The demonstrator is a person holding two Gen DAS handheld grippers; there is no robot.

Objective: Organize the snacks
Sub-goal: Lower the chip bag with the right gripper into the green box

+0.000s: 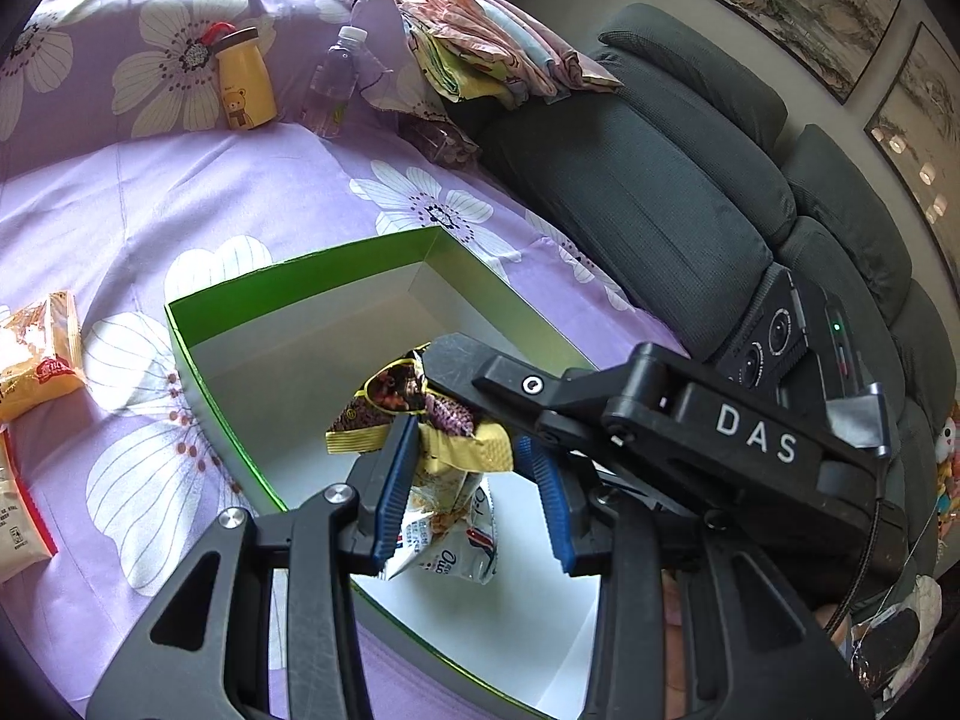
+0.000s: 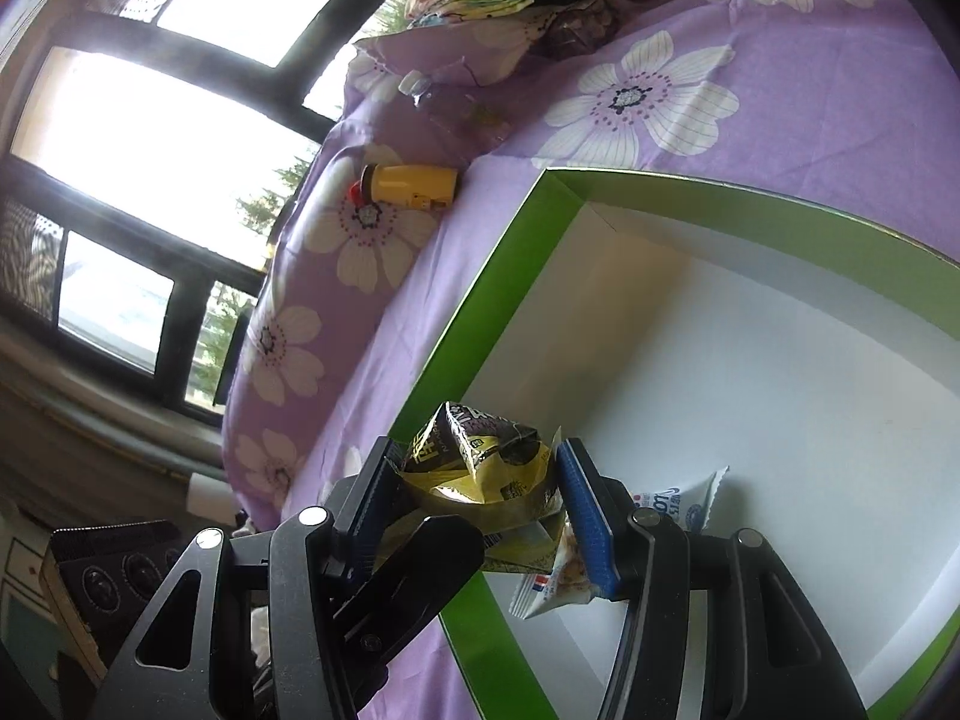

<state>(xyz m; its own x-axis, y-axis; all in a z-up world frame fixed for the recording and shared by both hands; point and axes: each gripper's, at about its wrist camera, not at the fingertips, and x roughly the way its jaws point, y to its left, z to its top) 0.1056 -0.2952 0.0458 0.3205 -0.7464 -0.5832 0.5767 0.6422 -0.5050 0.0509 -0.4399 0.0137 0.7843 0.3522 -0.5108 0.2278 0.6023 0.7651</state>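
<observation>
The left gripper pinches one white snack packet over the green box; the right gripper clamps one yellow-and-black snack packet just above that same box, both packets touching; two more snack packets lie on the purple flowered sheet beside it; one yellow bottle and one clear bottle stand further back.
</observation>
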